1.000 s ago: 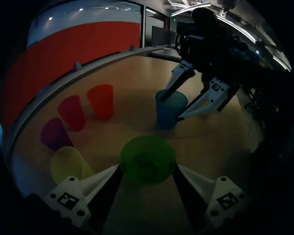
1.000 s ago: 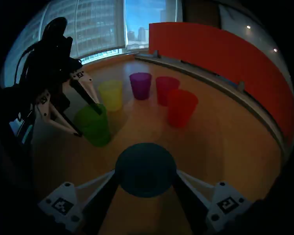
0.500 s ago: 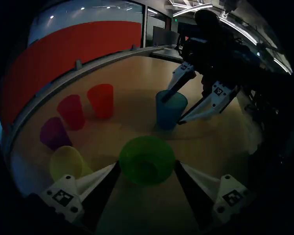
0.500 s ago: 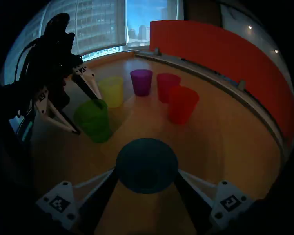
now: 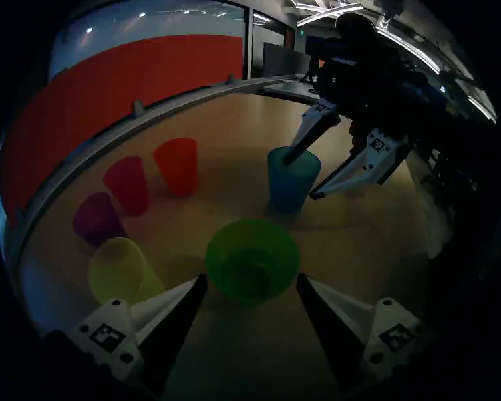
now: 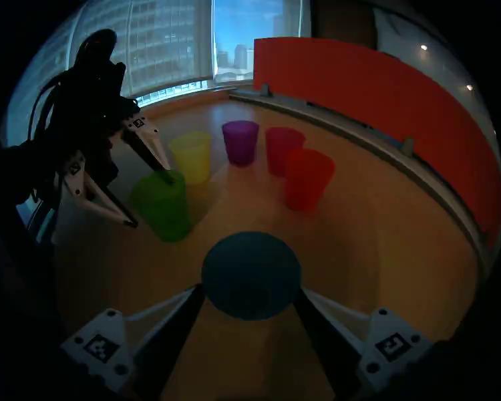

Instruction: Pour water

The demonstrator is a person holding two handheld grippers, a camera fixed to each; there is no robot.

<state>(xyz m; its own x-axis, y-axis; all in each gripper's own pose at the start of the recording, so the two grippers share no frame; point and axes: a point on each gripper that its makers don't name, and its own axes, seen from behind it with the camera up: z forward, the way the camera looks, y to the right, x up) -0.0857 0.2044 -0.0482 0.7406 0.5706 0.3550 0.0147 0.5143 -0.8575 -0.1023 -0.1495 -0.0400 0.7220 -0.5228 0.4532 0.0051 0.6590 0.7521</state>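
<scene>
Left gripper [image 5: 250,277], right gripper [image 6: 248,288]: fingers apart.

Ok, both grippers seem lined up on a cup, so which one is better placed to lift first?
Right, narrowly. The right gripper straddles the teal cup, which has open space around it. The left gripper straddles the green cup too, but the yellow cup sits close beside one finger.

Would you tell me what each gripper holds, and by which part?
Cannot be told: the left gripper flanks the green cup at its sides, the right gripper the blue cup likewise, but pressing contact is unclear.
</scene>
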